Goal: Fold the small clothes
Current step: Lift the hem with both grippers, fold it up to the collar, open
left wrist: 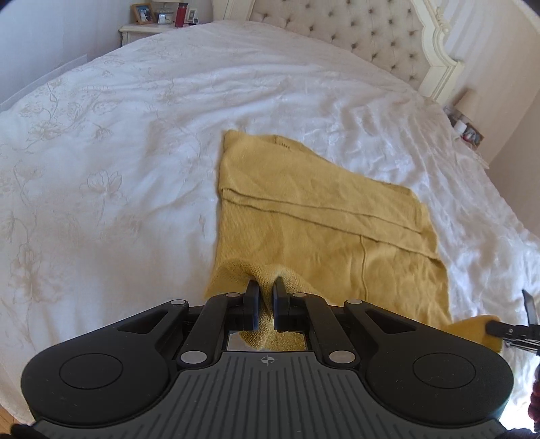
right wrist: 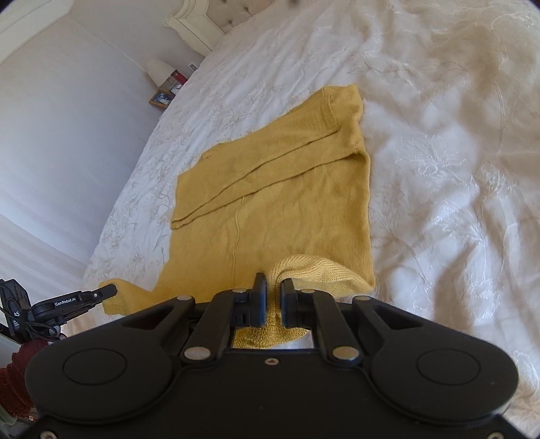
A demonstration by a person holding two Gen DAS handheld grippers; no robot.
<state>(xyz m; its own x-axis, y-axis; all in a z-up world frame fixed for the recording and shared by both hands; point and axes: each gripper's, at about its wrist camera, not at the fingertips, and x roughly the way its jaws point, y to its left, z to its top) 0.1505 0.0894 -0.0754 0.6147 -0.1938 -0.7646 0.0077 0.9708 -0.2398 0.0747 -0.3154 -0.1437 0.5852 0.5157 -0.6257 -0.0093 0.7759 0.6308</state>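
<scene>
— Lying flat on the white bed (left wrist: 135,152), the yellow sweater (left wrist: 320,229) already has its sleeves folded across the chest, and only the near hem is off the duvet. Where do the claws stand?

— Each pinches one hem corner. The left claw (left wrist: 266,293) is pressed together on a bunch of knit at the near left corner; that fabric rises between its jaws. The right claw (right wrist: 273,290) is likewise clamped on the near right corner, with ribbed hem humped up beside it.

— So which way does the garment run from them?

— Straight ahead. Its long axis goes from the held hem away toward the neckline, which lies farthest from both claws, on the side of the tufted headboard (left wrist: 371,37). Both hands look about equally near the hem, one at each end of it, so neither leads.

— And the coming move?

— My judgement: carry the hem forward over the body and lay it on the folded sleeves, halving the sweater. That turns on both corners travelling together along the long axis; if one lags, the fold line will skew.

— Anything nearby?

— Only a nightstand (left wrist: 141,32) with frames and a red bottle (left wrist: 181,14), well apart.
</scene>
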